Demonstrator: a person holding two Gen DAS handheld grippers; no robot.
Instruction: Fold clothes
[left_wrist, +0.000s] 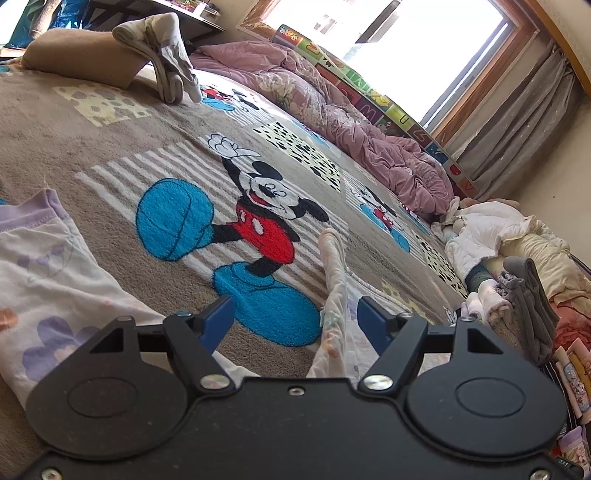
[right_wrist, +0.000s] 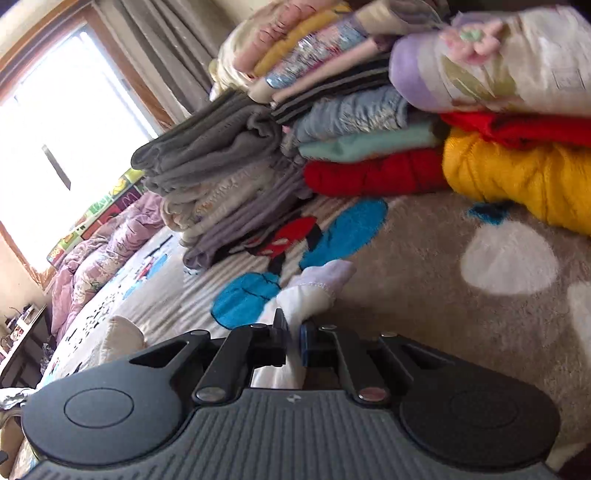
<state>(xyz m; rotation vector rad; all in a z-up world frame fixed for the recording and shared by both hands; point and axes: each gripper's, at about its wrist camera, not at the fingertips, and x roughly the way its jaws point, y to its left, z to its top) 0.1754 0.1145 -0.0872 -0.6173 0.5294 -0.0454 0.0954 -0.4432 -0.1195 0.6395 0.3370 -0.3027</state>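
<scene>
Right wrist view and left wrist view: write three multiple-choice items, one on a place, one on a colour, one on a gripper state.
1. The folded red knit garment lies
A. under a mint-green folded garment
B. on the window sill
C. in a gripper

2. The cuff of the white patterned sleeve is
A. black
B. pale purple
C. orange

3. The left gripper is
A. shut on cloth
B. open
C. out of view

Key: A, the mint piece sits on it; B, its tip is lilac; B, its blue fingers stand apart.
</scene>
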